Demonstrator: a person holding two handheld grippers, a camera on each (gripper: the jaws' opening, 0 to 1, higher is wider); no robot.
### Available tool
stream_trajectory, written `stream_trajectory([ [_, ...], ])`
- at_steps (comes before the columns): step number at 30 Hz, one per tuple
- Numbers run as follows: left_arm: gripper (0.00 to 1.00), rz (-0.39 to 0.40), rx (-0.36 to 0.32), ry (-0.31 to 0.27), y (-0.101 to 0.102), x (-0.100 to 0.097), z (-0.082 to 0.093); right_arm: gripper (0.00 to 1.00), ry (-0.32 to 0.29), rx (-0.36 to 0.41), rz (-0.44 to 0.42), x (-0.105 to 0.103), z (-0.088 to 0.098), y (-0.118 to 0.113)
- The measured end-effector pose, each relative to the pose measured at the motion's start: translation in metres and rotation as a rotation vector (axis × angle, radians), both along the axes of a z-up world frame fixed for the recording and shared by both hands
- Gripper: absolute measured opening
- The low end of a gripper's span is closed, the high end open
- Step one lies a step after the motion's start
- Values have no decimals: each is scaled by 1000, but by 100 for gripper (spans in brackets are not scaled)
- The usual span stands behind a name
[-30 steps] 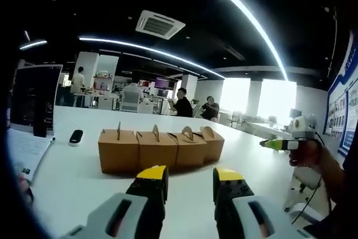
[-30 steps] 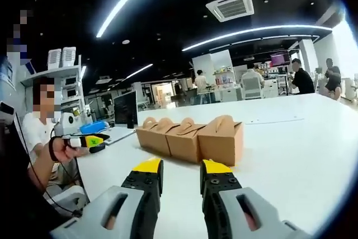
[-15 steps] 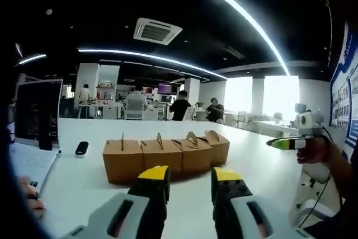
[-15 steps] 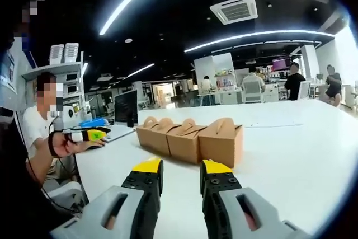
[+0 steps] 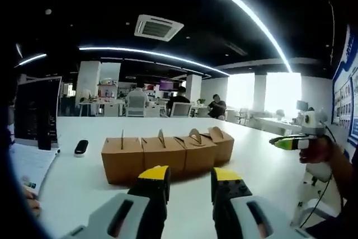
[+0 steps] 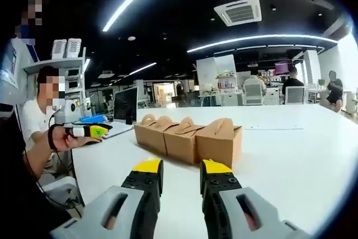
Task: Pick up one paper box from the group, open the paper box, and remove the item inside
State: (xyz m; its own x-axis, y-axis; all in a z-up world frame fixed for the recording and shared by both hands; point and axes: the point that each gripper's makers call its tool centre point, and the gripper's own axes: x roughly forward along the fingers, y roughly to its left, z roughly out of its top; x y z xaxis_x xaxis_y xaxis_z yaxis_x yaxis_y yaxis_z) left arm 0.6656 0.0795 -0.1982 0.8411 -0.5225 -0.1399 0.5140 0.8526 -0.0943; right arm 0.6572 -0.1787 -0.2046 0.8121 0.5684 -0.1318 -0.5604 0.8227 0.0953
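Facing boxes (image 5: pixel 168 152), beyond open claw (image 5: pixel 189 176)

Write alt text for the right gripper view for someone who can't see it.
Four closed brown paper boxes with handle tops stand in a touching row on a white table. The right gripper hovers before them, yellow-tipped jaws apart, holding nothing.

Left gripper (image 5: pixel 189 180) with grey slotted jaws capped in yellow over black, right gripper (image 6: pixel 175 174) built alike, black strap on the person's wrist (image 6: pixel 51 138)
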Motion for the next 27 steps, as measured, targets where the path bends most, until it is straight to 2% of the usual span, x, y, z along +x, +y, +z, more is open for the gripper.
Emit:
stream_trajectory([
  [6,31,-29,18,-13,-15,16,7,27,-7,-1,22,-4,-3,5],
  [13,31,-41,43,-3,-25,39,-1,27,-9,1,18,-6,-7,4],
  [19,30,20,24,22,-21,69,-7,27,8,0,25,-7,-15,6],
  [23,30,62,25,10,-16,91,-3,27,1,-17,18,-7,-17,5],
  [27,30,82,16,-2,-17,111,4,27,2,-1,10,-7,-17,3],
])
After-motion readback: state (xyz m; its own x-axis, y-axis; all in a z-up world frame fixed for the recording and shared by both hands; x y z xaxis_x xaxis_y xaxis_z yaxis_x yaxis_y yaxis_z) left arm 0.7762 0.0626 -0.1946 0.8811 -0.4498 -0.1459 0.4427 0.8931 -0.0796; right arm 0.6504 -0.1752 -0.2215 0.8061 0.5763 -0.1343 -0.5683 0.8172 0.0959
